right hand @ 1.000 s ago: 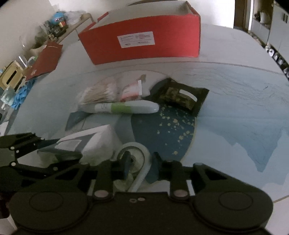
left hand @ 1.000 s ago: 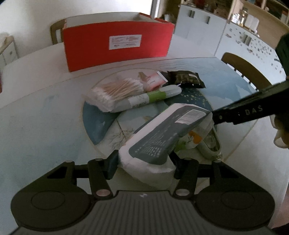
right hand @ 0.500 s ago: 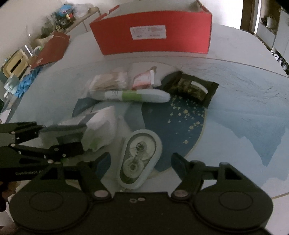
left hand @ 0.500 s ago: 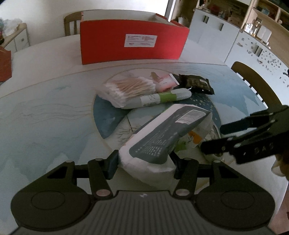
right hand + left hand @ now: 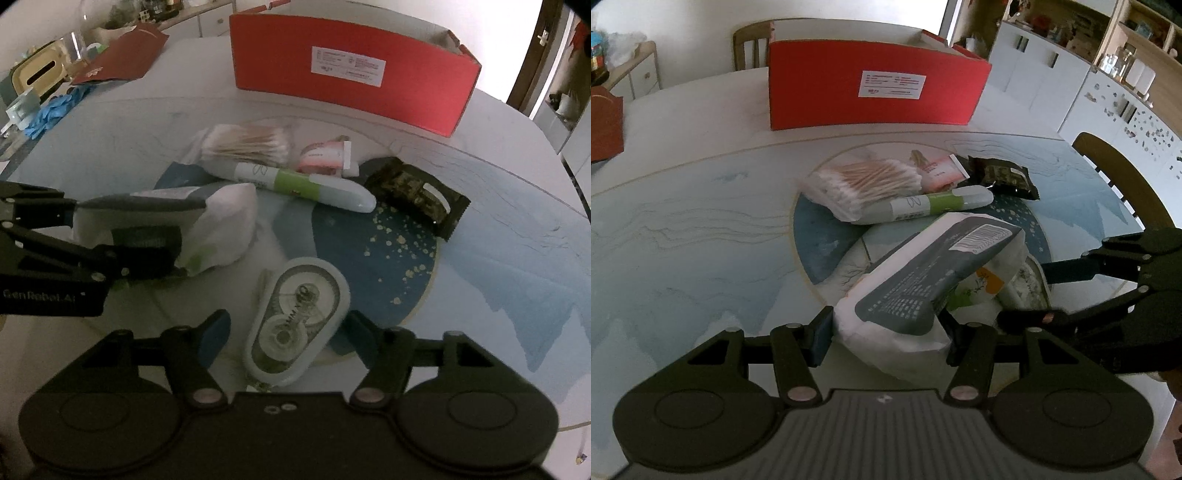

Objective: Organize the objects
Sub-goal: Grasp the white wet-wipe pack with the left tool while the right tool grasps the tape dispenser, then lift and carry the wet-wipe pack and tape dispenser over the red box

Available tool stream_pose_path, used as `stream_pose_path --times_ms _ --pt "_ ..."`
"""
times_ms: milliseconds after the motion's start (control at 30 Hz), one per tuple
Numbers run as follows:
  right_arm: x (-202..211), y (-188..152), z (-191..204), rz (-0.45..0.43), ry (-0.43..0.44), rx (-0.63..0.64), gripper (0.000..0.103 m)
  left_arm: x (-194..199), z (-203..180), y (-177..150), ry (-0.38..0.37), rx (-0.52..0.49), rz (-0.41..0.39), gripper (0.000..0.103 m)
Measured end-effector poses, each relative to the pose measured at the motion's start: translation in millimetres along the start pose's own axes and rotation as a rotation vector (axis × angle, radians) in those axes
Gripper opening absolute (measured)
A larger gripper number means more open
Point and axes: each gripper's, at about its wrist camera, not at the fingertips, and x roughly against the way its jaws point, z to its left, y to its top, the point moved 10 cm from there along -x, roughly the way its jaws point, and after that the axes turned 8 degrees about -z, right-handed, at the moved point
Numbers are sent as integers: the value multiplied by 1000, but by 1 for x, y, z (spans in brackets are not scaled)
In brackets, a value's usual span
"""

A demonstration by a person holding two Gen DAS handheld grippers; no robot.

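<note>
My left gripper (image 5: 886, 334) is shut on a white tissue pack with a grey label (image 5: 934, 273) and holds it over the round mat; the pack also shows in the right wrist view (image 5: 218, 225). My right gripper (image 5: 288, 332) is open, its jaws on either side of a white correction-tape dispenser (image 5: 295, 321) lying on the mat. Beyond lie a bag of cotton swabs (image 5: 864, 182), a green-and-white tube (image 5: 938, 201), a pink sachet (image 5: 936, 170) and a dark snack packet (image 5: 1001, 175). An open red box (image 5: 875, 96) stands at the back.
A round blue-and-white mat (image 5: 369, 251) covers the table's middle. A dark red folder (image 5: 122, 55), blue gloves (image 5: 55, 109) and a tissue box (image 5: 37, 74) lie at the far left. Wooden chairs (image 5: 1123, 181) stand at the table's edges.
My right gripper has opened and let go of the correction-tape dispenser, which now lies on the mat, and has drawn back. My left gripper has kept hold of the tissue pack and swung left.
</note>
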Motion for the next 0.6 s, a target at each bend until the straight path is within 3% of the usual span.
stream_pose_path --times_ms 133,400,600 --pt "3 -1 -7 -12 3 -11 45 1 0 2 -3 -2 -1 56" --pt "16 1 -35 -51 -20 -94 44 6 -7 9 -21 5 -1 55" --pt "40 23 -45 -129 -6 -130 44 13 -15 24 -46 21 -28 55"
